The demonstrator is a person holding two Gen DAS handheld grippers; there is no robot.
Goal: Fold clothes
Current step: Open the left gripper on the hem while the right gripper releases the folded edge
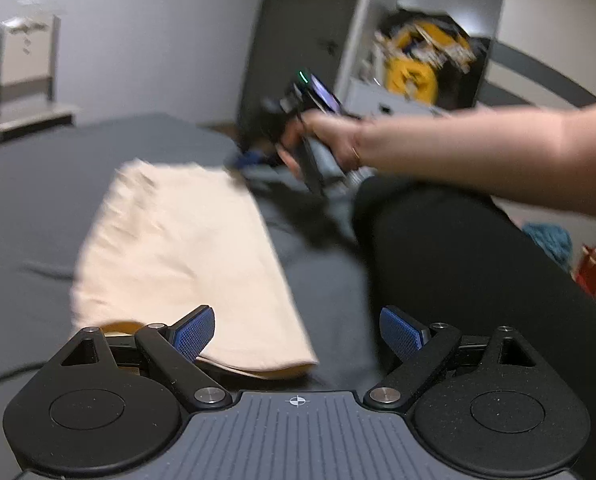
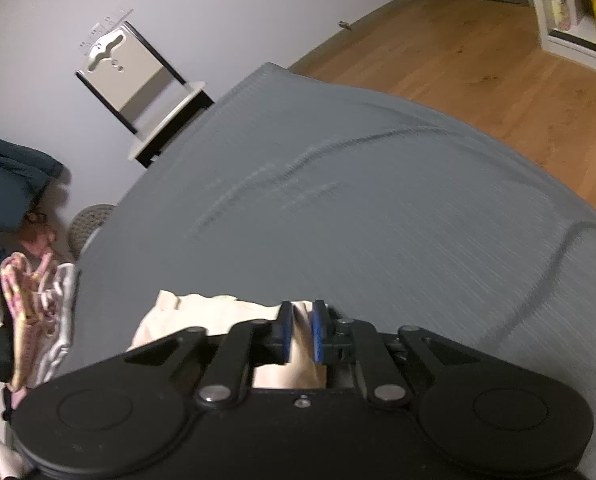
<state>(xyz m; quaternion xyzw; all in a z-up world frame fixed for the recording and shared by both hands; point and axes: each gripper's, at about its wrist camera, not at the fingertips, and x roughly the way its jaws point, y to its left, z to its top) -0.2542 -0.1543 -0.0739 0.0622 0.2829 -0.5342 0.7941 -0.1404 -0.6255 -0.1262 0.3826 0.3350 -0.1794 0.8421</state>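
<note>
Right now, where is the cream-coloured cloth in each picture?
Left wrist view: the cream-coloured cloth lies left of centre on the grey bed sheet, reaching down to the open left gripper.
Right wrist view: bottom centre, pinched in the right gripper.
Shared landmark: the grey-and-white stand against the wall.

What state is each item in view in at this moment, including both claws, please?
Left claw: open, holding nothing, just above the garment's near edge.
Right claw: shut on the cream garment.
Cream garment: folded over, lying on the bed, far edge pinched.
Grey bedsheet: spread out, lightly creased.
Pink patterned clothes: unfolded heap beside the bed.
</note>
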